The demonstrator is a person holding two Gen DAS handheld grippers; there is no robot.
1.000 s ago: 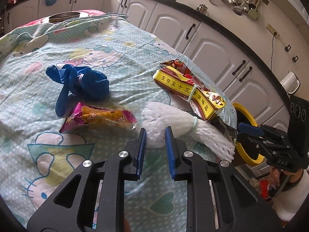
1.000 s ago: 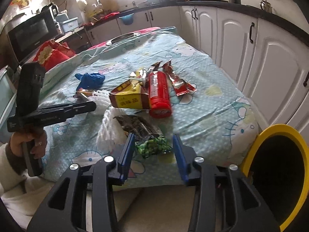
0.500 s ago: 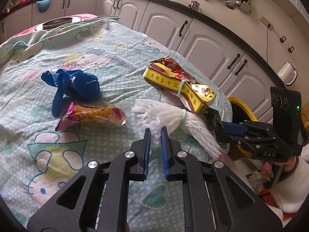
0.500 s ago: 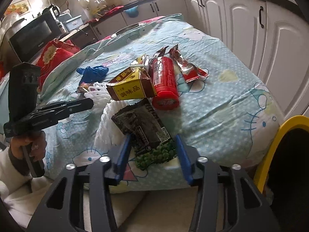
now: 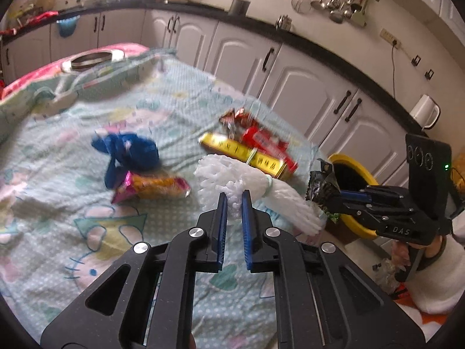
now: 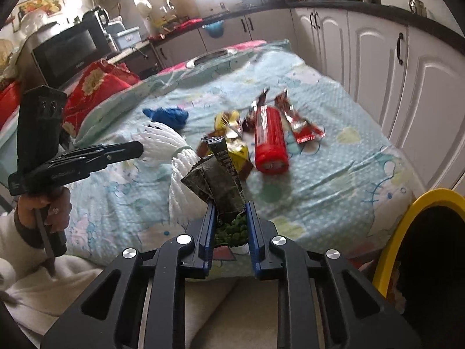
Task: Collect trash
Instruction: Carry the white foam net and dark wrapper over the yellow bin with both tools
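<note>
My left gripper is shut on the white foam fruit net, lifting it off the bedsheet-covered table; it also shows in the right wrist view. My right gripper is shut on a dark green-pea snack wrapper, held up above the table's edge; the wrapper also shows in the left wrist view. The yellow-rimmed trash bin stands by the table's corner, seen in the left wrist view too.
On the table lie a blue glove, a pink snack pack, a yellow box, a red tube and red wrappers. White cabinets run behind. A metal pan sits at the far end.
My left gripper closed on the foam net and lifted it. My right gripper closed on the green-pea wrapper and raised it off the table.
</note>
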